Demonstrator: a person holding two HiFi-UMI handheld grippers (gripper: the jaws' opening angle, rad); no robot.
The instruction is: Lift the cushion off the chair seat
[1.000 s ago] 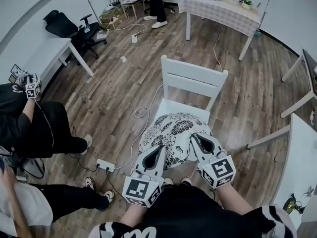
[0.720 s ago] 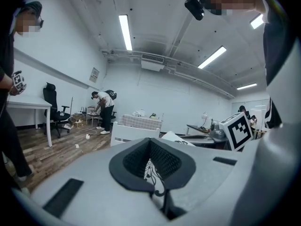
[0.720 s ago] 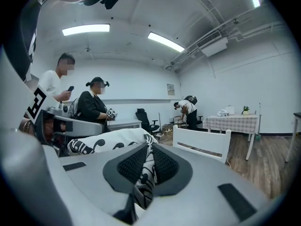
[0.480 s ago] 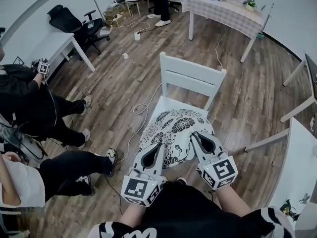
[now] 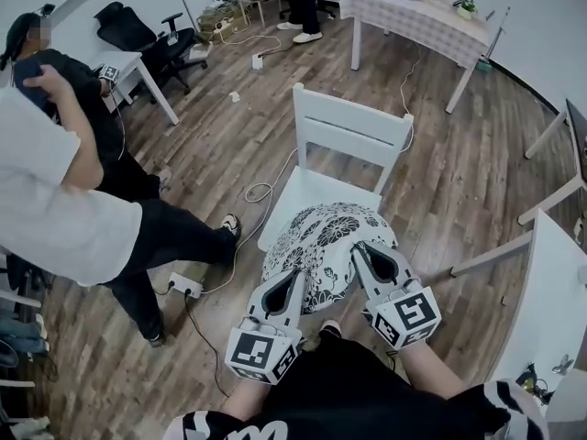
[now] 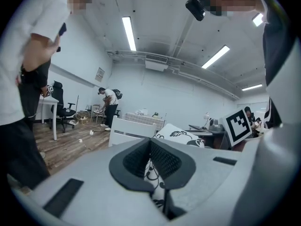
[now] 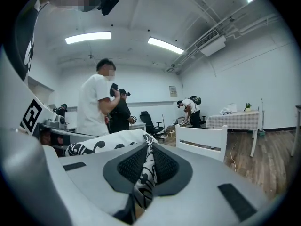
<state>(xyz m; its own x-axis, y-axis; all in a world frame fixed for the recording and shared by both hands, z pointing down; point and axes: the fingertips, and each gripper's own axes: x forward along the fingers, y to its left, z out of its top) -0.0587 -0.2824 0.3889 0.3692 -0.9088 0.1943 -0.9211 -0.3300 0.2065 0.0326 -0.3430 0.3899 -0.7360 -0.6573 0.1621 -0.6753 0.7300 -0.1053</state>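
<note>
A white cushion with a black flower print hangs in the air in front of the white wooden chair, over the front of its seat. My left gripper is shut on the cushion's near left edge, and the cloth shows pinched between its dark pads. My right gripper is shut on the near right edge, with printed fabric squeezed between its pads. In both gripper views the cushion bulges up beyond the jaws, and the chair back stands behind it.
A person in a white shirt stands close at the left, another in black behind. A power strip and cable lie on the wood floor left of the chair. White tables stand at the back and right.
The cushion has come toward me and further off the seat, baring more of the seat. The person in white at the left has stood up and stepped closer.
</note>
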